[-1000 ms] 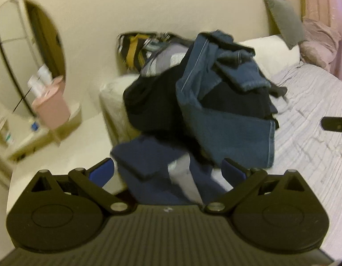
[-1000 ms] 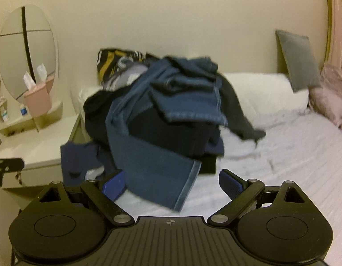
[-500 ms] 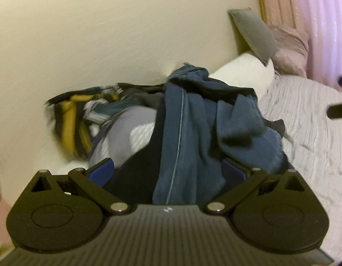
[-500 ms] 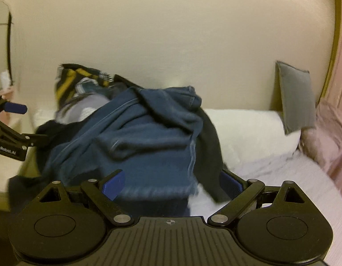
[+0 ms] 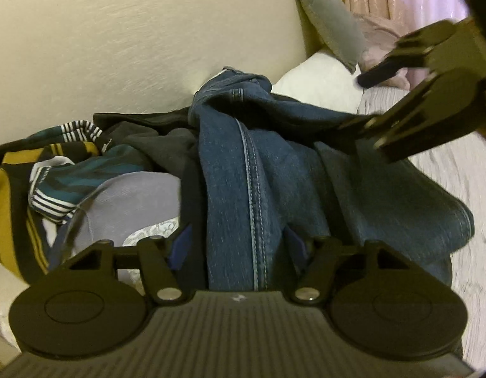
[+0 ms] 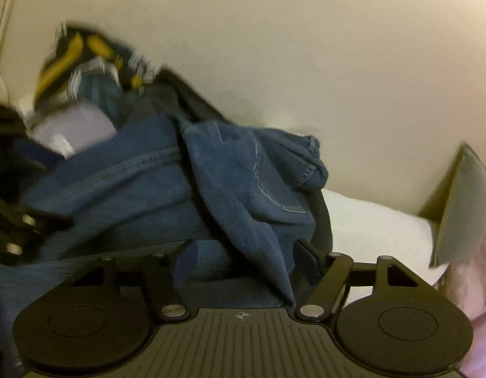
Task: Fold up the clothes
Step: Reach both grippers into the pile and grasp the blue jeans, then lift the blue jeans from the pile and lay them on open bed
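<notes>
While both sets of jaws are closing, a fold of blue jeans (image 5: 243, 208) lies between the blue pads of each tool. In the left wrist view, the left hand-held gripper (image 5: 238, 242) straddles a leg of the jeans along its stitched seam; its pads stand apart at either side of the denim, and I cannot tell whether they press on it. The right hand-held gripper (image 5: 362, 107) enters that view from 2 o'clock, its near finger down on the denim and the other raised off it.

In the right wrist view, the right hand-held gripper (image 6: 243, 258) has a hanging flap of the jeans (image 6: 243, 189) between its pads, with the pads still spread.

The jeans top a heap of clothes on the bed (image 5: 457, 163), against the cream wall (image 5: 148, 47). At 9 o'clock of the jeans lie a yellow-striped garment (image 5: 19, 170), a lilac garment (image 5: 132, 201) and dark grey cloth (image 5: 161, 148). A white pillow (image 5: 318, 85) and a grey cushion (image 5: 331, 25) sit at 1 o'clock.
</notes>
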### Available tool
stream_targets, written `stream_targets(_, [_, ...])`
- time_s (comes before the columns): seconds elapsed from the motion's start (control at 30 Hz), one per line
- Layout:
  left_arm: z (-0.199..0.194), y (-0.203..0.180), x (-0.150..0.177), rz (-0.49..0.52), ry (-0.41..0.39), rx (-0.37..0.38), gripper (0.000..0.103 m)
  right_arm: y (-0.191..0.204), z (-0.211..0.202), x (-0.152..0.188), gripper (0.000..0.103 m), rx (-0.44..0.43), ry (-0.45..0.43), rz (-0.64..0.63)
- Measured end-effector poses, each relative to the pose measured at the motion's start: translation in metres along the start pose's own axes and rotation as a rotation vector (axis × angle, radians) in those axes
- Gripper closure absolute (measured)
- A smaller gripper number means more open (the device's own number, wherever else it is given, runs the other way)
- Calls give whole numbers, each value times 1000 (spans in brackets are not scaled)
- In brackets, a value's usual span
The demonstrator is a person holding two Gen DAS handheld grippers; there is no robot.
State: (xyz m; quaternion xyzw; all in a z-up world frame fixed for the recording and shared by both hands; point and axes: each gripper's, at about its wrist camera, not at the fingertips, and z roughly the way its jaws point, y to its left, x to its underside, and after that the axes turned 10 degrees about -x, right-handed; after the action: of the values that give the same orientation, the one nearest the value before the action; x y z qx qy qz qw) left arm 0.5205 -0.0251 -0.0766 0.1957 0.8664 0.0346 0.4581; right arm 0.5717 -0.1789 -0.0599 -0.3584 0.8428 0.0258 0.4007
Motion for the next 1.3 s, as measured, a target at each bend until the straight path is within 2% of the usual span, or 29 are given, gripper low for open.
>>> stream_targets(0.07, [-1, 4, 0, -44, -21, 18, 52, -1, 18, -3, 32, -5, 21, -40])
stream_targets(0.1, [-1, 5, -1, -49, -22, 28, 61, 0, 26, -4, 35, 2, 27, -61])
stream_targets(0.13, [0, 5, -1, -50, -22, 37, 68, 0, 31, -4, 49, 14, 34, -75])
stream_targets(0.17, [0, 4, -2, -42, -20, 45, 75, 0, 37, -4, 71, 25, 41, -89])
stream_targets(0.2, [0, 3, -3, -29, -22, 49, 79, 0, 41, -5, 86, 43, 53, -97])
stream_targets(0.23, [-5, 2, -4, -22, -33, 47, 81, 0, 45, -6, 97, 61, 63, -106])
stream_targets(0.27, [-10, 2, -5, -17, -46, 45, 89, 0, 43, -7, 101, 77, 55, -108])
stream_targets(0.37, [-32, 1, -7, -3, -102, 39, 97, -1, 14, -11, 102, 122, -12, -68])
stream_targets(0.4, [-45, -1, -7, 2, -138, 38, 97, -4, -4, -9, 102, 140, -48, -33])
stream_targets(0.47, [-72, -8, -8, 15, -207, 52, 103, -7, -48, 3, 103, 176, -119, 28])
stream_targets(0.6, [-135, -42, -10, 60, -325, 137, 103, -8, -145, 43, 103, 264, -240, 139])
stream_targets(0.7, [-178, -82, -4, 156, -395, 149, 103, -6, -209, 90, 103, 321, -237, 226])
stream_targets(0.77, [-186, -96, 2, 182, -379, 131, 101, -4, -238, 123, 103, 294, -217, 319])
stream_targets(0.83, [-186, -106, 9, 208, -347, 74, 94, 12, -258, 152, 103, 289, -200, 301])
stream_targets(0.87, [-182, -106, 12, 212, -326, 41, 87, 18, -260, 160, 103, 280, -187, 296])
stream_targets(0.9, [-177, -106, 13, 213, -302, 9, 69, 24, -261, 168, 103, 271, -174, 291])
stream_targets(0.93, [-173, -106, 15, 215, -279, -22, 63, 31, -263, 176, 103, 262, -161, 286])
stream_targets(1.03, [-147, -96, 12, 234, -223, -89, 59, 49, -255, 179, 102, 226, -138, 259])
stream_targets(1.07, [-137, -92, 11, 239, -203, -111, 55, 52, -249, 175, 98, 210, -137, 238])
stream_targets(1.1, [-128, -89, 10, 243, -186, -125, 53, 50, -243, 172, 84, 193, -137, 227])
stream_targets(1.13, [-120, -86, 9, 247, -171, -136, 52, 48, -231, 165, 39, 183, -142, 225])
stream_targets(1.17, [-111, -83, 9, 251, -155, -148, 52, 46, -219, 158, 8, 174, -148, 222])
stream_targets(1.23, [-98, -75, 10, 255, -144, -151, 52, 42, -196, 141, 8, 133, -178, 204])
stream_targets(1.3, [-86, -73, 9, 291, -140, -162, 52, 34, -165, 121, 9, 92, -160, 197])
